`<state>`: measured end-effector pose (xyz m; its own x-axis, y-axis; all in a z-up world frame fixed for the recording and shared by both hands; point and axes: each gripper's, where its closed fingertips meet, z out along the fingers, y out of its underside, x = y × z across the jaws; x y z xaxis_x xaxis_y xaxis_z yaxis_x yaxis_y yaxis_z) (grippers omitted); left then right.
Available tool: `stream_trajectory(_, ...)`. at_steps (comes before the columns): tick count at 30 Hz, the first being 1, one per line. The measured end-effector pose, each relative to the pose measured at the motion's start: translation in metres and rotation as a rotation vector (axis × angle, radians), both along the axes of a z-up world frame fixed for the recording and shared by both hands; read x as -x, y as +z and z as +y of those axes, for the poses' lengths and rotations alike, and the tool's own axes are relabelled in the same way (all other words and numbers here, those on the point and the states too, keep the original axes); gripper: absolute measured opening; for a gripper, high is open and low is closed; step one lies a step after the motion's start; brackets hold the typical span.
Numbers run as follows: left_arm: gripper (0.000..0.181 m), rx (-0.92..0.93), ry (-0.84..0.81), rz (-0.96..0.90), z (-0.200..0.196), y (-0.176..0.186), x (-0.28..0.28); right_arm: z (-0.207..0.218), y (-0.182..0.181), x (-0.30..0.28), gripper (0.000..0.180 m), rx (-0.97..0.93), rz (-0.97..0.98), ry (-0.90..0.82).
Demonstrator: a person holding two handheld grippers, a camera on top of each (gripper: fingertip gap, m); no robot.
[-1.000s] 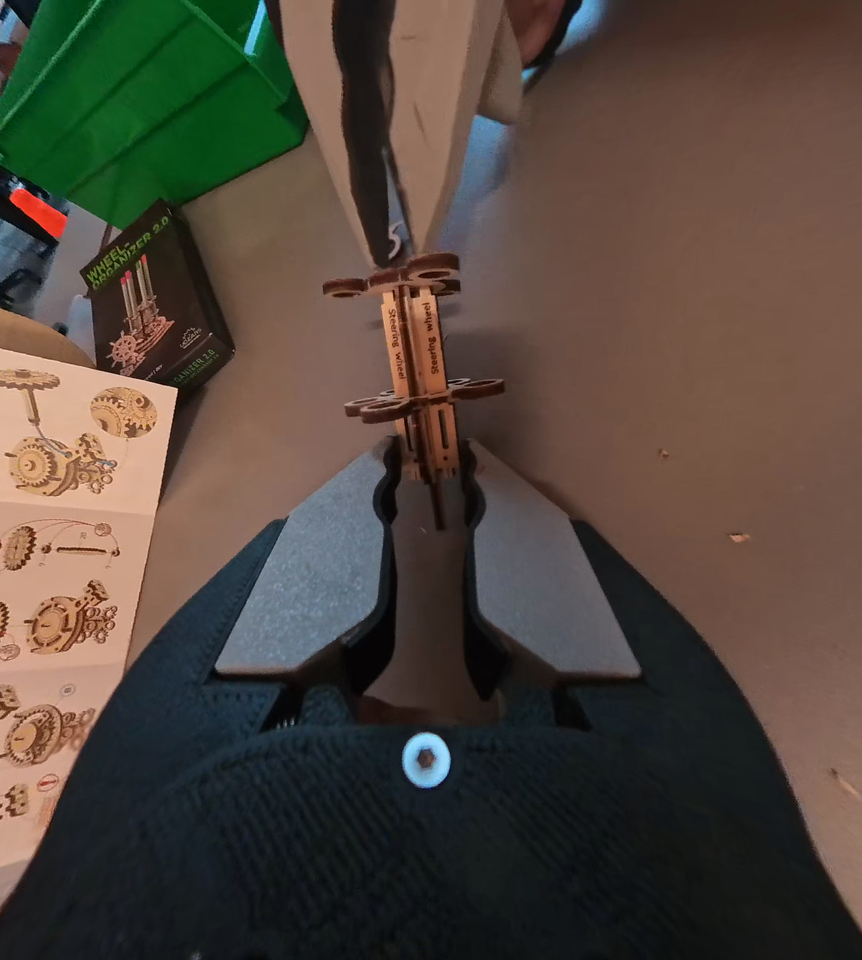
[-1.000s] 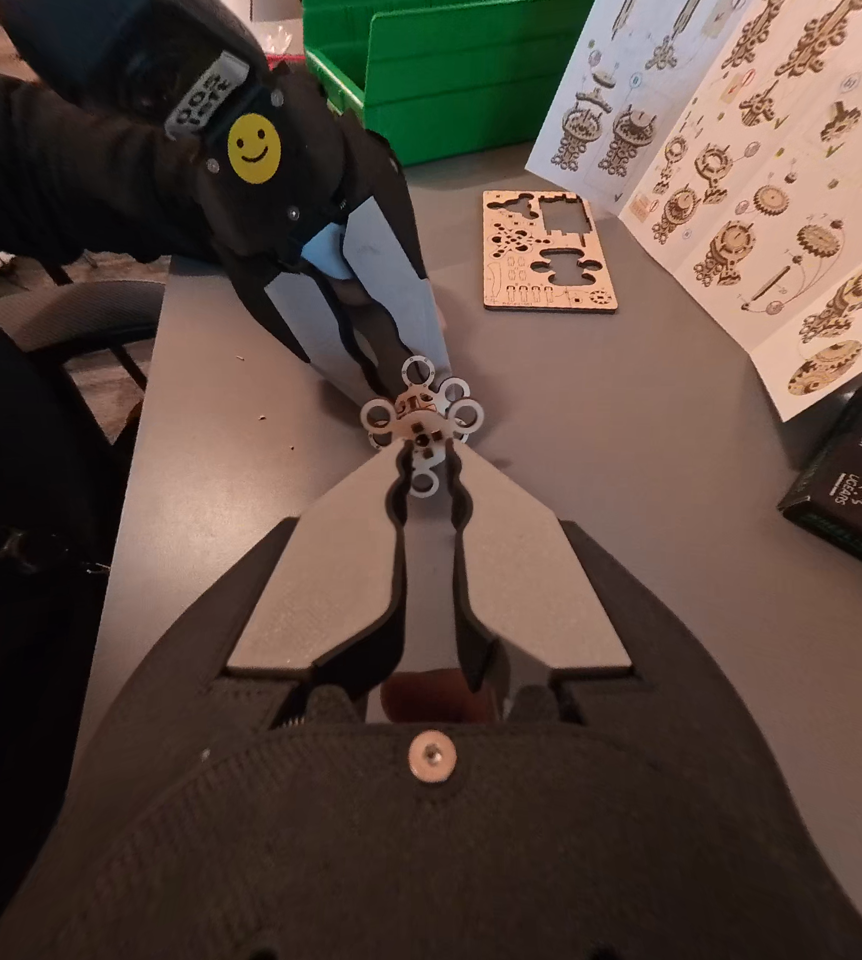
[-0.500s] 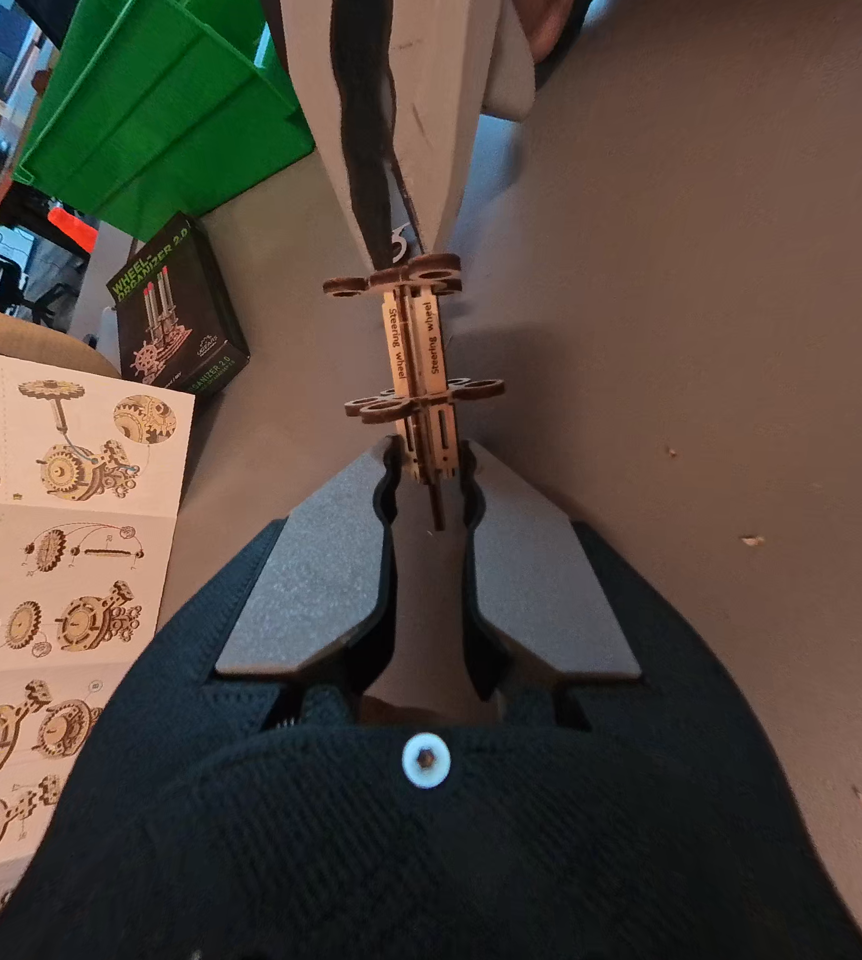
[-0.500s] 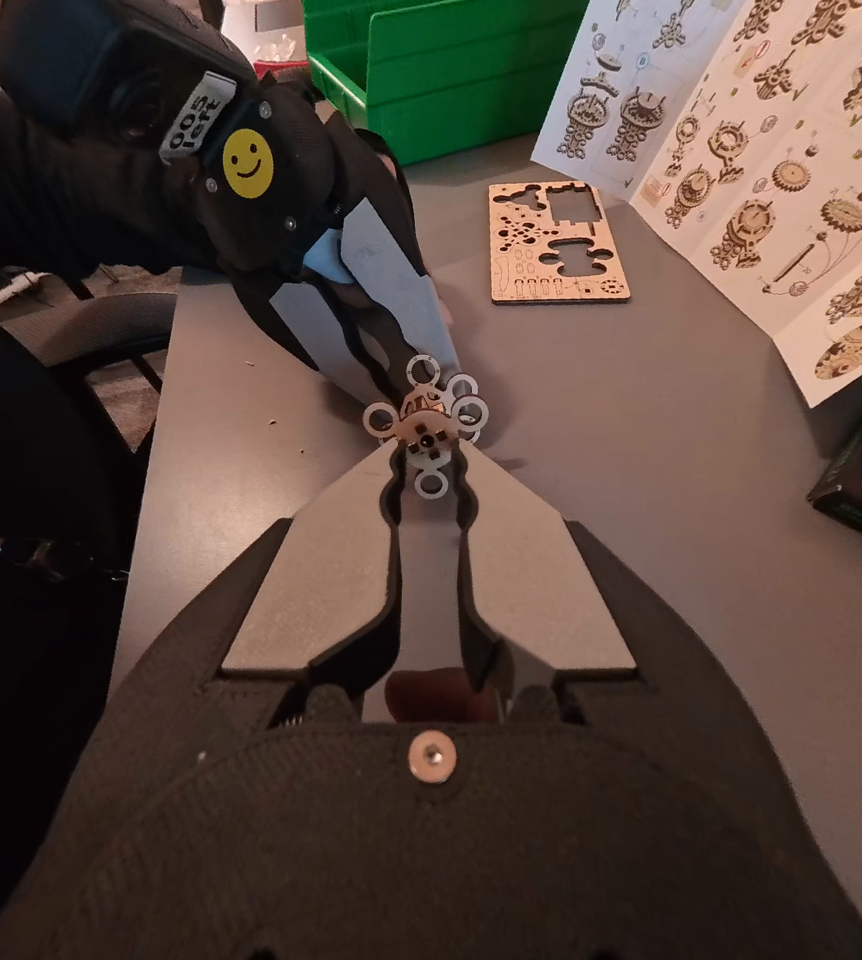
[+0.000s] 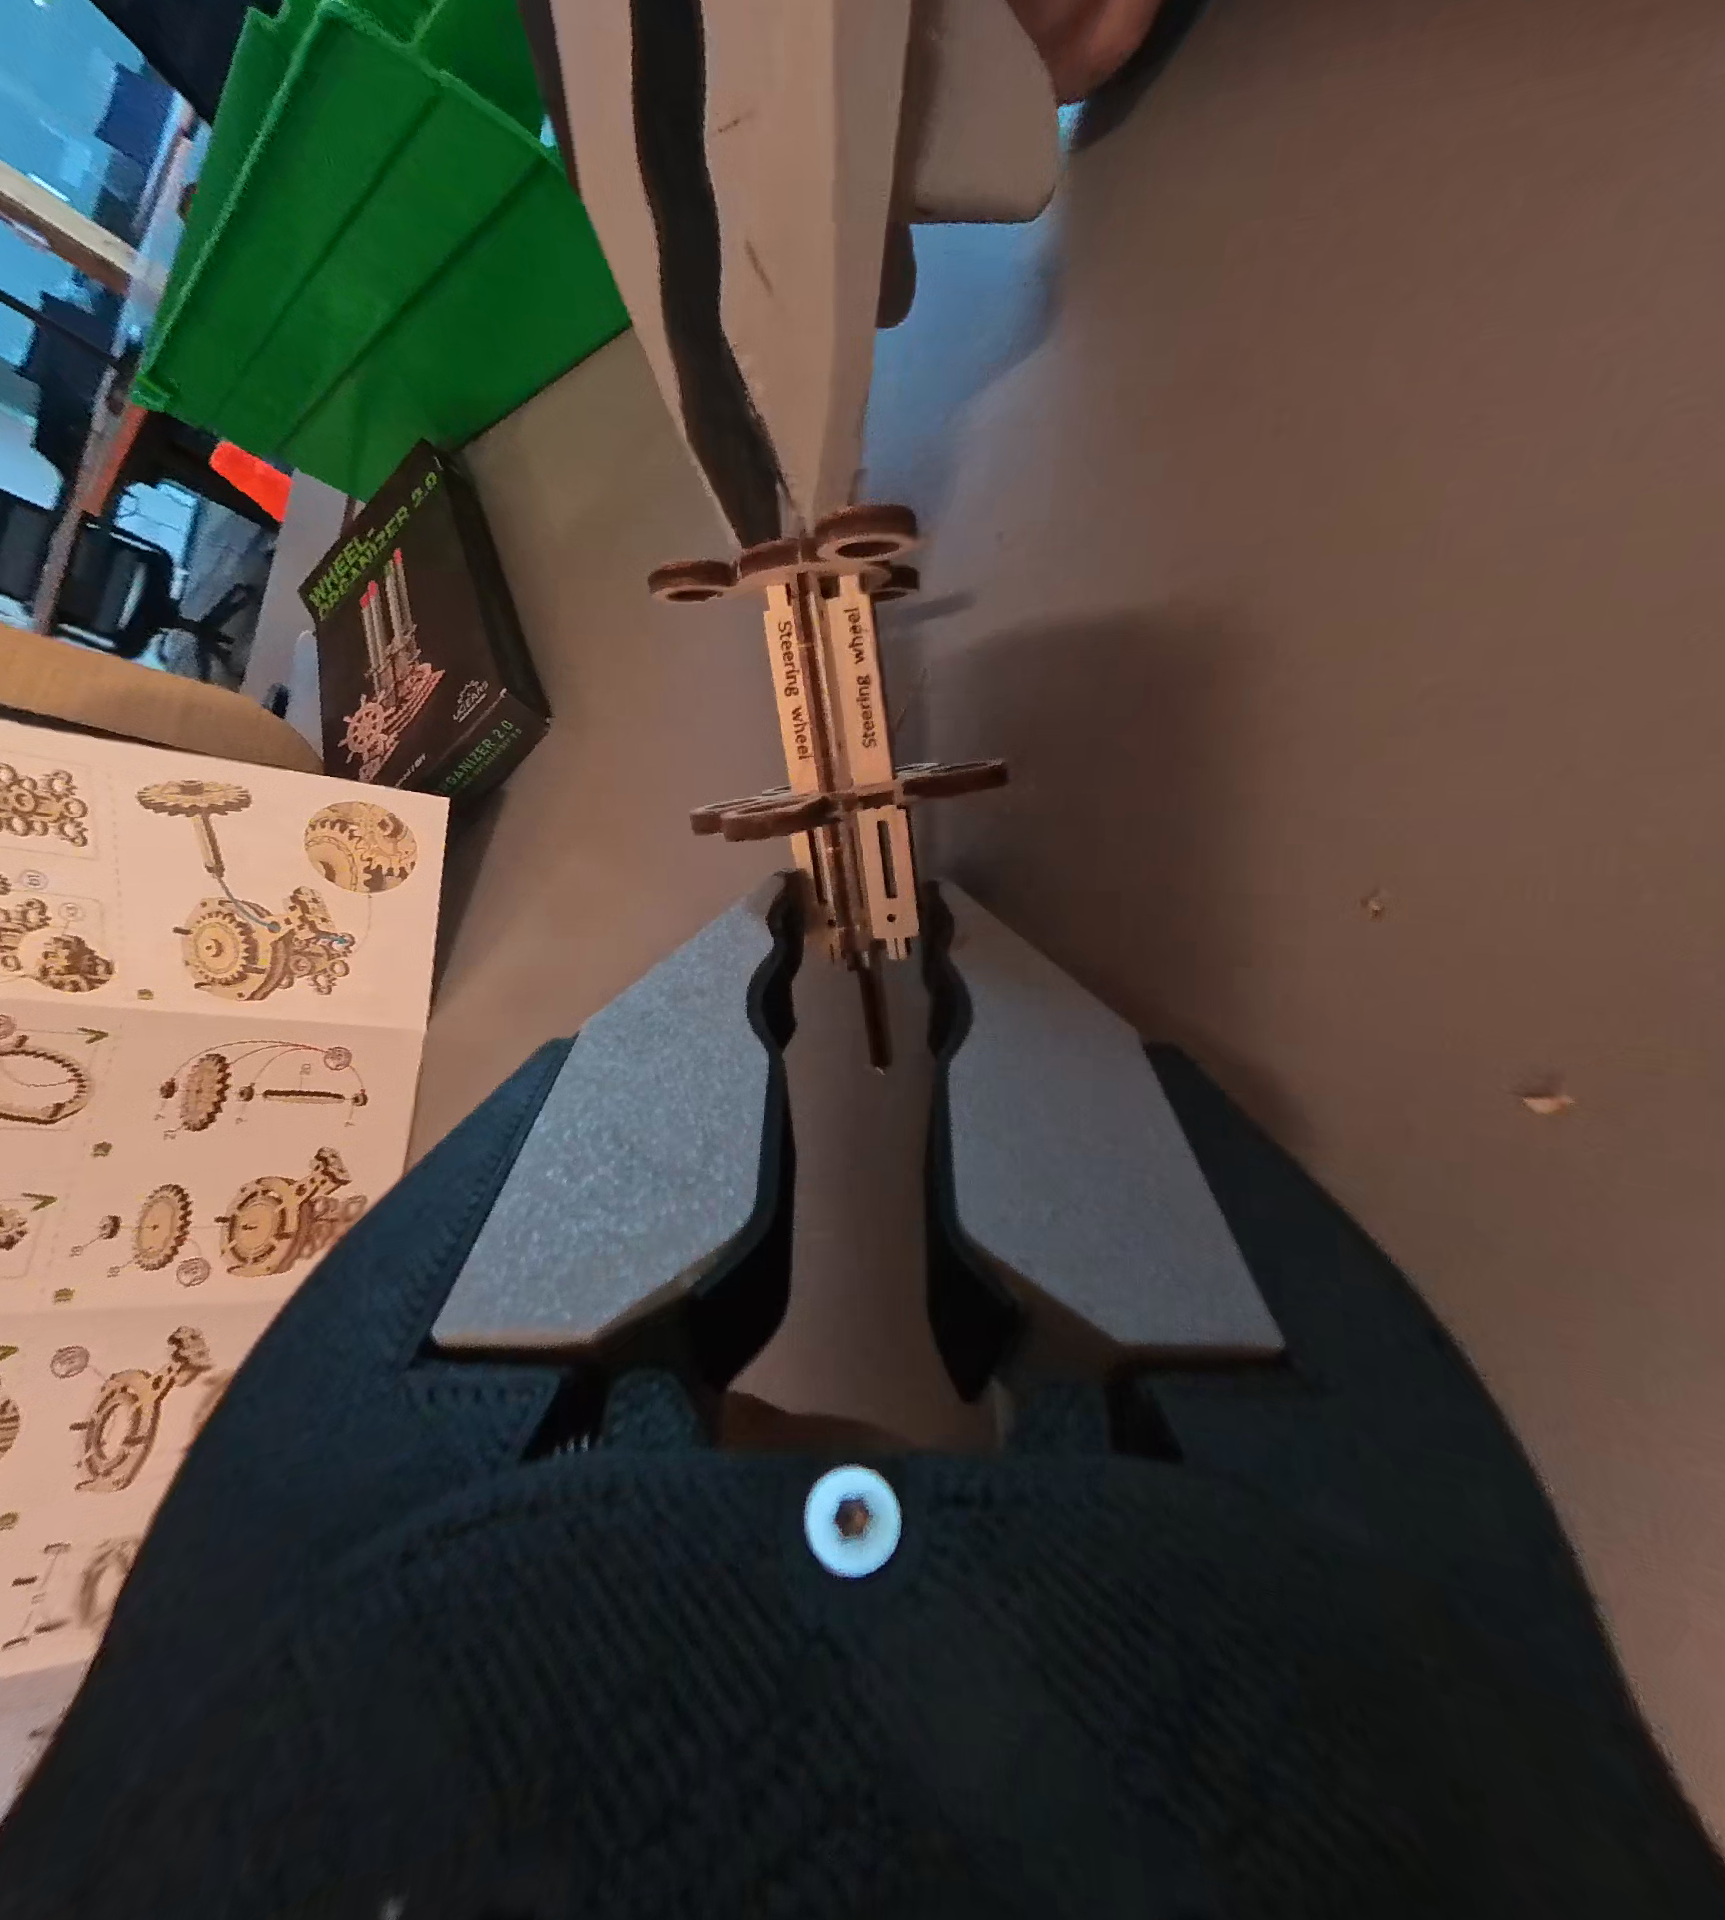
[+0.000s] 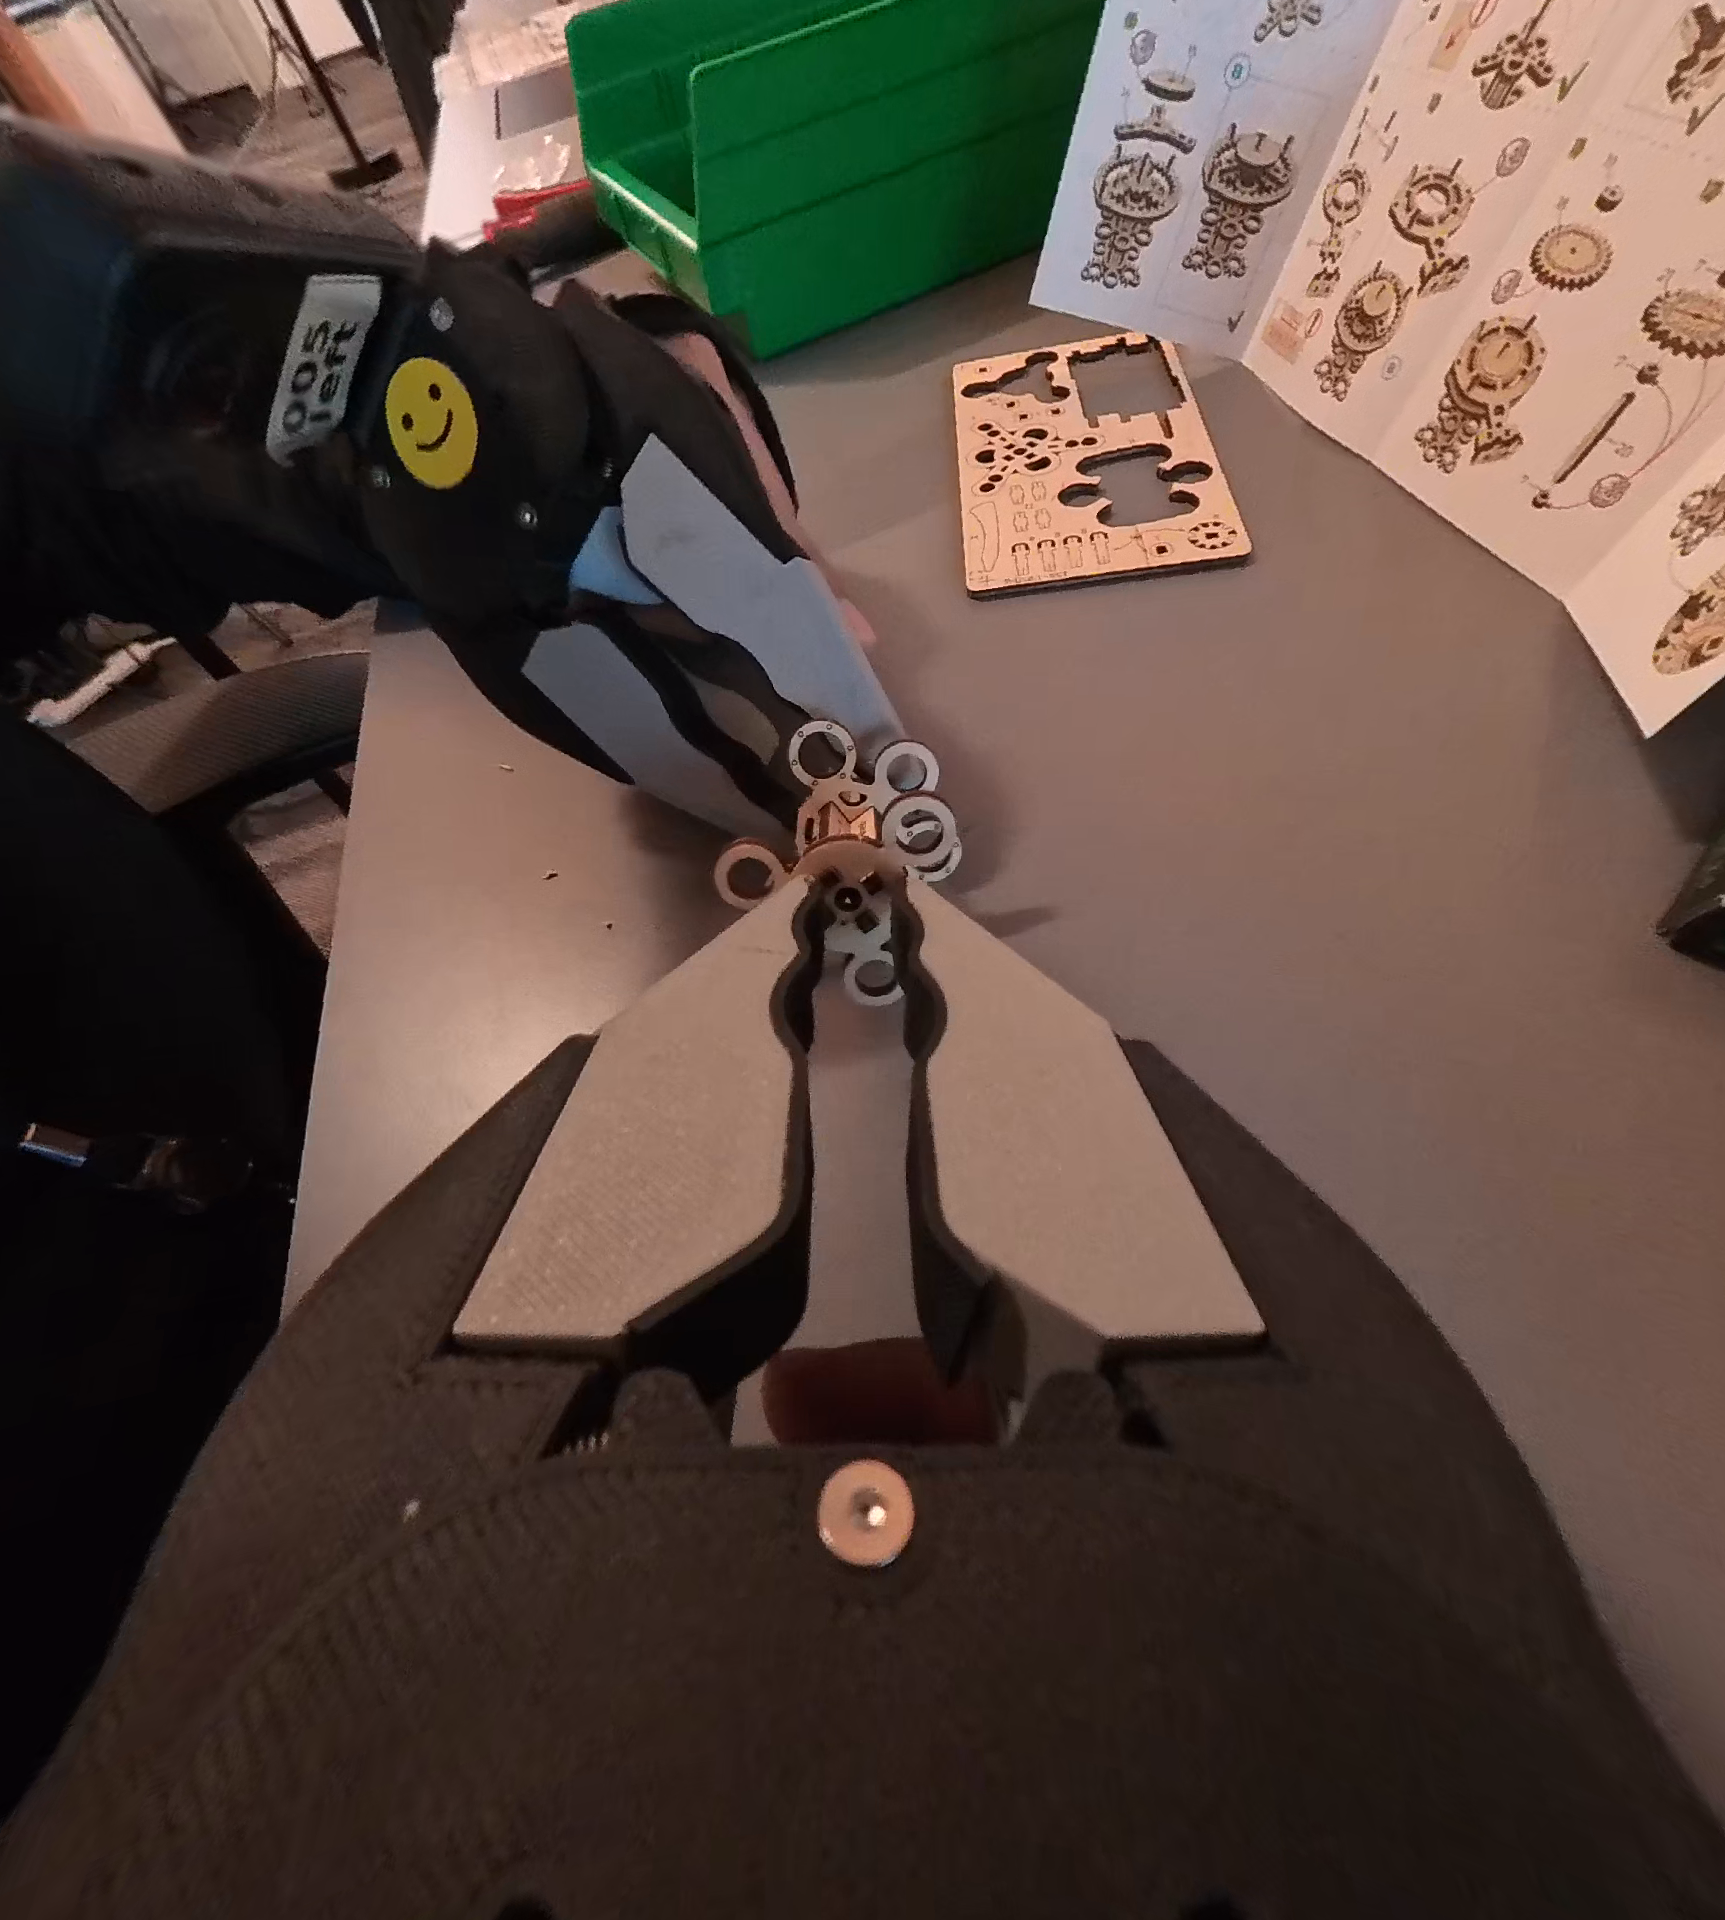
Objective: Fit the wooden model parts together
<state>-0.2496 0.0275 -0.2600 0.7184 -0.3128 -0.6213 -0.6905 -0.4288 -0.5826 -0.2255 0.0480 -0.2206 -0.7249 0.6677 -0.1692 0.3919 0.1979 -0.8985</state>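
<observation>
Green bins [image 6: 837,156], grey table [image 6: 1253,935], pale tan wooden model [image 5: 827,707], black box [image 5: 411,634].

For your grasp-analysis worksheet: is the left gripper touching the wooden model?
Touching. In the left wrist view, the left gripper closes its fingertips on the lower end of the wooden model, no gap visible either side.

Bare table [image 6: 1305,1039] right; punched sheet [image 6: 1097,468], green bin [image 6: 837,187] behind.

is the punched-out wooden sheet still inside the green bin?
No, the wooden sheet lies flat on the grey table, beside the green bin.
</observation>
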Motion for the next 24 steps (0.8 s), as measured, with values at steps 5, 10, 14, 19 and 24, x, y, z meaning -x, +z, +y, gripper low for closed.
stream_trajectory(5,0.018,-0.023,0.030,0.055,0.003,0.001,0.002,-0.002,0.004,-0.003,0.008,-0.005,0.041,0.007)
stream_trajectory(10,0.018,-0.039,0.010,0.087,0.005,0.001,-0.001,-0.010,0.010,-0.009,0.000,0.012,0.077,0.058)
stream_trajectory(14,0.019,-0.036,0.002,0.041,0.004,0.002,-0.001,0.001,0.002,-0.006,0.002,-0.067,0.069,0.015)
stream_trajectory(19,0.019,-0.026,0.010,0.061,0.004,0.001,0.000,0.002,0.002,-0.006,0.009,-0.081,0.072,0.006)
stream_trajectory(24,0.019,-0.023,0.026,0.071,0.004,0.001,0.001,-0.002,0.008,-0.009,0.008,-0.034,0.072,0.016)
